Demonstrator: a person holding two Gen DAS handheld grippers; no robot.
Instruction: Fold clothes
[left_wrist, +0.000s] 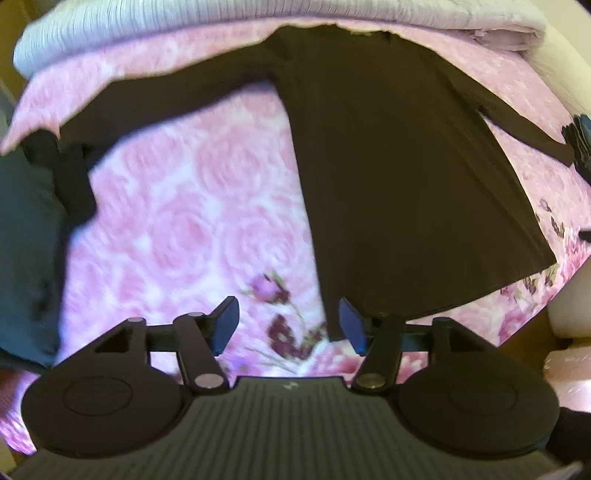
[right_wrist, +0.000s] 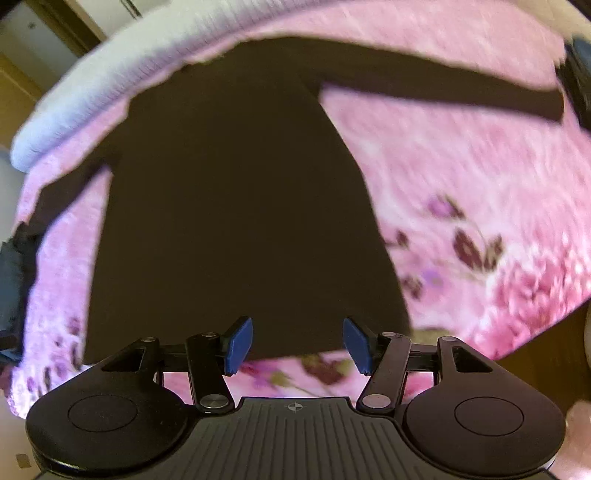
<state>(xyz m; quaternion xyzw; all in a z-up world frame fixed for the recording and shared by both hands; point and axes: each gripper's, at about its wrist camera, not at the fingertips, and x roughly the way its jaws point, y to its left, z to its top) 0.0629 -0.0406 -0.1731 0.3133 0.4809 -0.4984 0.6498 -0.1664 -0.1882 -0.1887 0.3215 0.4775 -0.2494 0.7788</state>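
A dark brown long-sleeved top (left_wrist: 388, 177) lies flat on a pink floral bedspread (left_wrist: 192, 229), both sleeves spread outward and the hem toward me. My left gripper (left_wrist: 288, 325) is open above the bedspread, just left of the hem's left corner, nothing between its blue pads (left_wrist: 225, 325). In the right wrist view the same top (right_wrist: 236, 206) fills the middle. My right gripper (right_wrist: 297, 345) is open over the hem's near edge, holding nothing.
A folded pale lilac quilt (left_wrist: 221, 22) lies along the far edge of the bed. Dark teal clothing (left_wrist: 26, 236) is piled at the left, over the left sleeve's end. Another dark item (right_wrist: 580, 77) sits by the right cuff. The bed's edge drops off at the right.
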